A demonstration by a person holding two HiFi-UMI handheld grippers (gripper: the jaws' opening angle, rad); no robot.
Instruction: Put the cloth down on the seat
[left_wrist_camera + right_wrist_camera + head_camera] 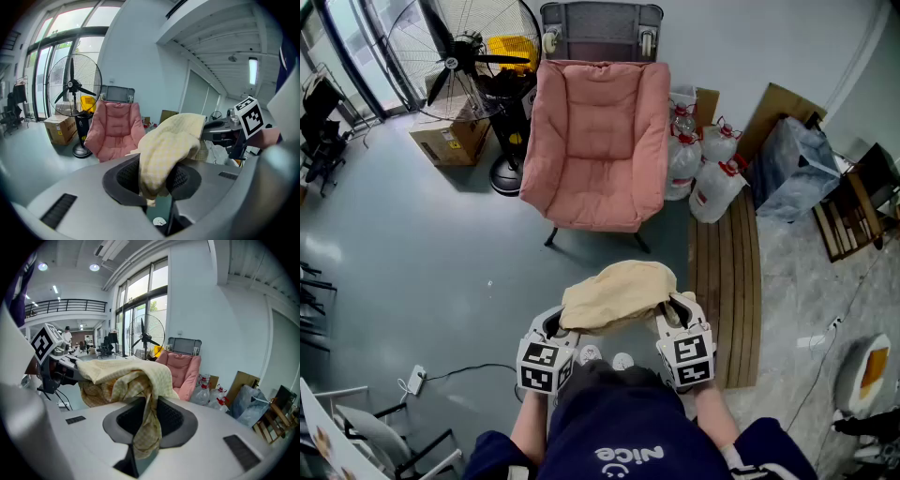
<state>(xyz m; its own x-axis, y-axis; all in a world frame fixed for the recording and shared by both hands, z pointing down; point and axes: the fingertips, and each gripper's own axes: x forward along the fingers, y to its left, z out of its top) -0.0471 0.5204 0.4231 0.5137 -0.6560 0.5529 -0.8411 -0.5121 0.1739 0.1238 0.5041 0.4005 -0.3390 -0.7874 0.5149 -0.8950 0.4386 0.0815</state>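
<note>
Cloth [617,292], pale yellow and checked, slung in a loose sag between the two tongs. It hangs clear of the floor [422,244], just in front of the person's body. Its long axis runs left to right across the head view, with one end gathered in each grip.

Left tongs [556,323] are clenched on the cloth's left end; in the left gripper view a fold drops between the dark pads [124,178] and is pinched there. Right tongs [676,314] grasp the right end in the same way, with a checked tail hanging below their pads [173,420]. Both tongs tilt gently downward.

Seat [598,192] of the pink armchair lies straight ahead of the tongs and well apart from them, with bare floor between. Its front edge runs roughly parallel to the cloth's long axis. The chair's middle falls near the midpoint between the tongs, a little toward the left hand, so neither hand is markedly nearer.

The coming move is judged to be a forward carry by both hands together. Fan [459,56] to the chair's left and water bottles [712,183] to its right stand outside that path.
</note>
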